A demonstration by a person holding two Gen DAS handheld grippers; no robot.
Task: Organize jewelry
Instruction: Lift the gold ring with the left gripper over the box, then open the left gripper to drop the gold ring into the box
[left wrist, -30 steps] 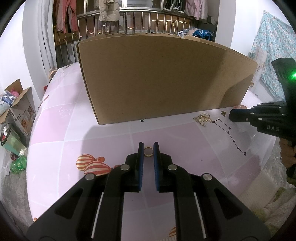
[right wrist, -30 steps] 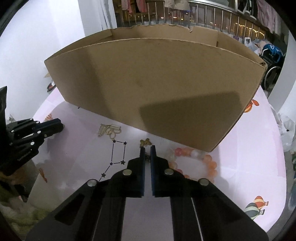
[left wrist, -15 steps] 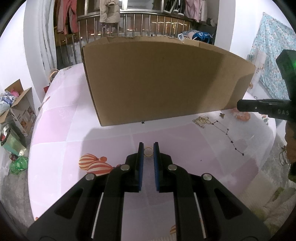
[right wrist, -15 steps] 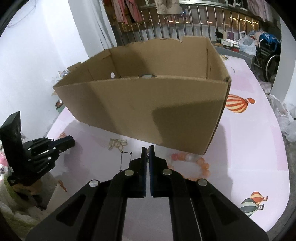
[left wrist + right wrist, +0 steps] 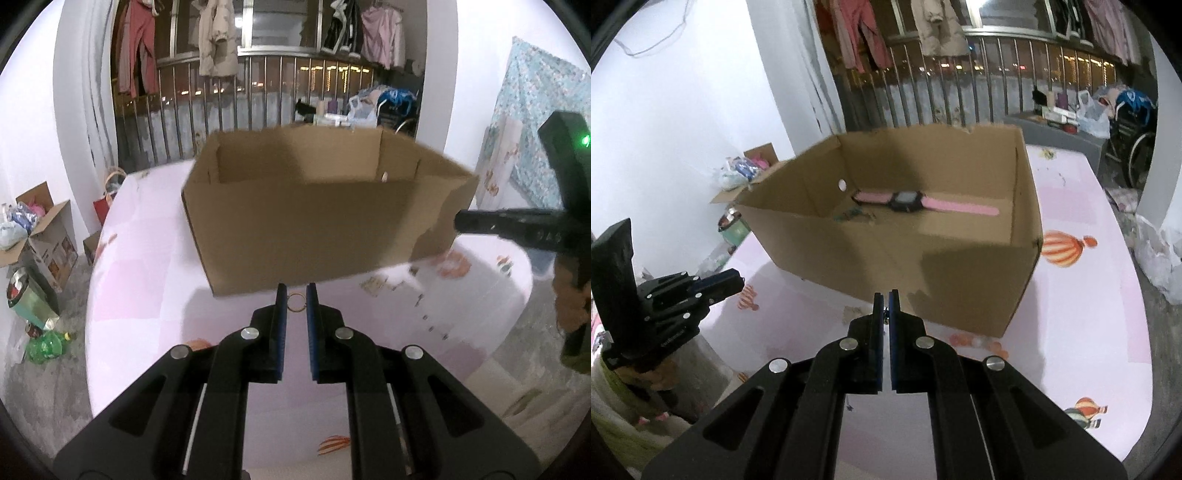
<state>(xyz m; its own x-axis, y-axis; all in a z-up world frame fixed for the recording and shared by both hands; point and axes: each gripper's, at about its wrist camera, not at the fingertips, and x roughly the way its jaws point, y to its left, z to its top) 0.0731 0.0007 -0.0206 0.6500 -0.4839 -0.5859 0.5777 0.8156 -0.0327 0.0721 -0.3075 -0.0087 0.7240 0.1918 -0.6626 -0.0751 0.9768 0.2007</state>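
Note:
My left gripper point(image 5: 296, 301) is shut on a small gold ring point(image 5: 296, 302) and holds it lifted in front of the open cardboard box point(image 5: 314, 236). My right gripper point(image 5: 886, 308) is shut on a thin dark chain necklace point(image 5: 886, 320), lifted before the box's point(image 5: 960, 291) near wall. Inside the box lie a pink watch point(image 5: 916, 201) and a small dark trinket point(image 5: 849, 214). A coral bead bracelet point(image 5: 975, 341) lies on the pink table by the box's near right corner, also blurred in the left wrist view point(image 5: 454, 264). Each gripper shows in the other's view: the right point(image 5: 517, 229), the left point(image 5: 713, 284).
The box stands mid-table on a pink cloth point(image 5: 1082, 317) printed with balloons. A small gold charm point(image 5: 373, 286) lies on the cloth right of the box. A railing with hanging clothes point(image 5: 218, 48) is behind. Boxes and bottles point(image 5: 33, 280) clutter the floor at left.
Both grippers have risen and pulled back from the table, each carrying its piece. The box interior has come into view; the necklace has left the cloth.

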